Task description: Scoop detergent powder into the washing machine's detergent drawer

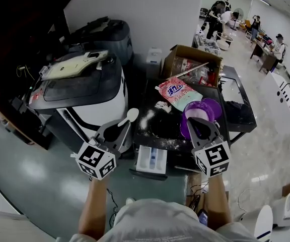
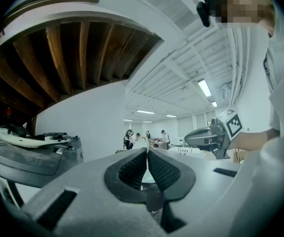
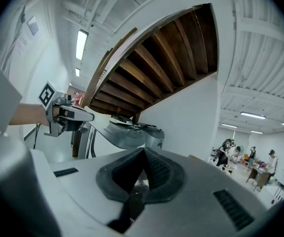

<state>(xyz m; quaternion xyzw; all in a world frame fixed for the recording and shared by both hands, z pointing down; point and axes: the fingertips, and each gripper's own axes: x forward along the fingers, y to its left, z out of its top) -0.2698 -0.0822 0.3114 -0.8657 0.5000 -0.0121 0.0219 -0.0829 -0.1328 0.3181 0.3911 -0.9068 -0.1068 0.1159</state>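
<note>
1. Spoon [image 1: 132, 116]: white, pinched by the handle in the left hand-held gripper [image 1: 117, 130], pads nearly meeting on it. Its long axis runs away from the person and slightly right, with the bowl end far, at the left edge of the black worktop [image 1: 160, 130].
2. Detergent drawer [image 1: 152, 159]: pulled open at the worktop's near edge, between the two grippers.
3. Spilled powder lies on the worktop; pink detergent bag [image 1: 177, 92] lies flat behind it, purple bowl [image 1: 213, 106] to its right, cardboard box [image 1: 185, 54] beyond.
4. Right hand-held gripper [image 1: 199, 127]: pads pressed together at the purple bowl's near rim; whether it pinches the rim is unclear.
5. Both forearms reach forward, roughly parallel.
</note>
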